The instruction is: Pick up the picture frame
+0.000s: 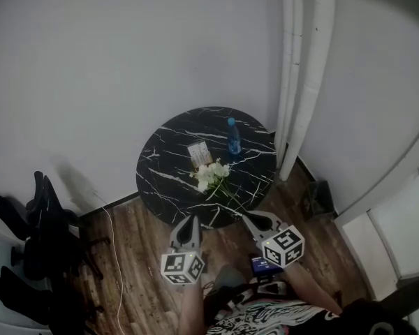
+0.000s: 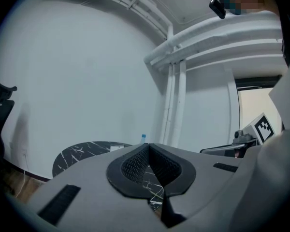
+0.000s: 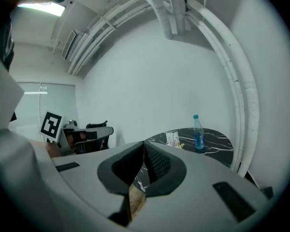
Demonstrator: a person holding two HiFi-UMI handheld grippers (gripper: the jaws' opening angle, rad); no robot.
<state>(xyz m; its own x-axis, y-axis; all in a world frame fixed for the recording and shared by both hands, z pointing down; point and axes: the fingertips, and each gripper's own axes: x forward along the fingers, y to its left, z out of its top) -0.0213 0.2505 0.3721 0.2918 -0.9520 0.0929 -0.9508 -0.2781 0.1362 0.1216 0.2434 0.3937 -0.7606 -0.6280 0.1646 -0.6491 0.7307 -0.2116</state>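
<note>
My left gripper (image 1: 190, 220) has its jaws pressed together at the tips, with nothing between them. My right gripper (image 1: 246, 218) is the same: the tips meet and it holds nothing. Neither touches anything. Both hang over the wooden floor (image 1: 146, 243), just short of the near rim of the round black marble table (image 1: 160, 166).

The picture frame (image 1: 200, 152) sits on that table, ahead of both grippers and well beyond their tips, a little nearer the line of my left one. It is a small pale rectangle, set askew to me. Its picture is too small to make out. White flowers (image 1: 213, 174) lie between it and my grippers, and a blue bottle (image 1: 233, 137) stands just beside it on the right gripper's side.

The right gripper view shows the frame (image 3: 172, 138) standing upright, left of the bottle (image 3: 198, 132), which the head view does not make clear. The left gripper view catches only a pale sliver of the frame (image 2: 117, 148) and the bottle's cap above its own jaws. Only the head view shows the flowers plainly, and a black chair (image 1: 42, 229) off beyond my left gripper.
</note>
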